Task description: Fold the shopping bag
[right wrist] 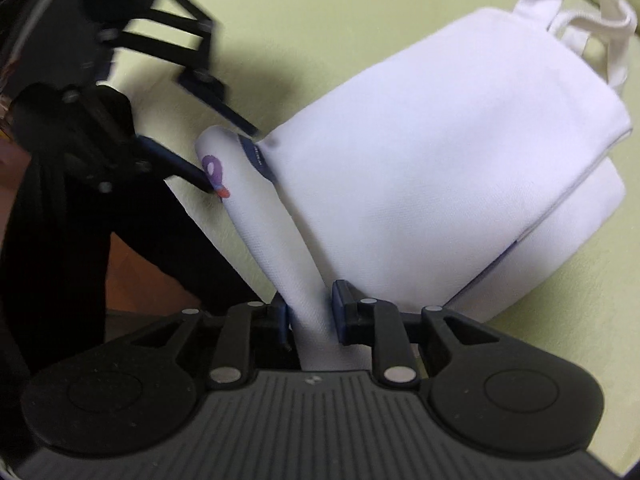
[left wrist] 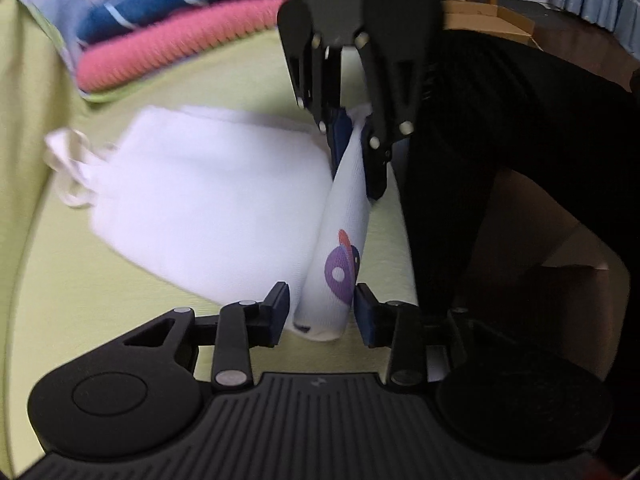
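Note:
A white shopping bag (left wrist: 208, 200) (right wrist: 420, 160) lies on a light green surface, its handles (left wrist: 72, 172) (right wrist: 580, 20) at the far end. The near edge is lifted into a raised fold bearing a purple and red print (left wrist: 340, 268) (right wrist: 214, 172). My left gripper (left wrist: 320, 312) (right wrist: 228, 160) is shut on the printed end of that fold. My right gripper (left wrist: 354, 176) (right wrist: 310, 320) is shut on the other end. The two grippers face each other along the fold.
A stack of folded pink and blue fabrics (left wrist: 180, 40) rests on the green surface (left wrist: 80, 300) beyond the bag. A person in black clothing (left wrist: 500, 140) stands close at the surface's edge. A cardboard box (left wrist: 492, 20) sits behind.

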`<act>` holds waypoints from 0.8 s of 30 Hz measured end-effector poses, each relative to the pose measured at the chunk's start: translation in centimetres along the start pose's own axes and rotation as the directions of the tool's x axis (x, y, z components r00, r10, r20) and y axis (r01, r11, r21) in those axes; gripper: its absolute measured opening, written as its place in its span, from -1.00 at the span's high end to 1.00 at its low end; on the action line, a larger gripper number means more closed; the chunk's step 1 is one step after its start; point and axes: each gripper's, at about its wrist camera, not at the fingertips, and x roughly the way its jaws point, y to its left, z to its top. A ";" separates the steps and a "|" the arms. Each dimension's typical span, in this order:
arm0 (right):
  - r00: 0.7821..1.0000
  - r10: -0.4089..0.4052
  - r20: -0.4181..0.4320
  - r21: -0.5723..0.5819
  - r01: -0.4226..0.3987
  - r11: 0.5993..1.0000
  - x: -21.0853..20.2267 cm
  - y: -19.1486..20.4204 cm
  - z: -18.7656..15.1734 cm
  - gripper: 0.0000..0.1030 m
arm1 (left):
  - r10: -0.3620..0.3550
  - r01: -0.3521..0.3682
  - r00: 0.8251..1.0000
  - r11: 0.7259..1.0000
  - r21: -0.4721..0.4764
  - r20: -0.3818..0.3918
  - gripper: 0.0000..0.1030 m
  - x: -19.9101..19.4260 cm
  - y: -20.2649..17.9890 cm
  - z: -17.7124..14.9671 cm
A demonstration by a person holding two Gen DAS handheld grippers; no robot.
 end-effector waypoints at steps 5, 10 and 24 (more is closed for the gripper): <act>0.994 0.109 0.002 0.110 -0.108 0.988 0.3 -2.5 0.1 0.65 | 0.097 -0.118 0.988 0.977 0.179 0.121 0.16 -2.0 -3.9 -0.4; 0.988 0.155 0.010 0.155 -0.154 0.976 0.6 -3.0 -0.5 0.66 | 0.186 -0.213 0.976 0.916 0.339 0.109 0.22 0.4 -6.2 -0.6; 0.984 0.082 0.157 0.182 -0.110 0.977 -0.3 -2.7 -0.2 0.53 | -0.069 0.069 0.997 0.997 0.015 -0.043 0.40 2.0 1.3 1.3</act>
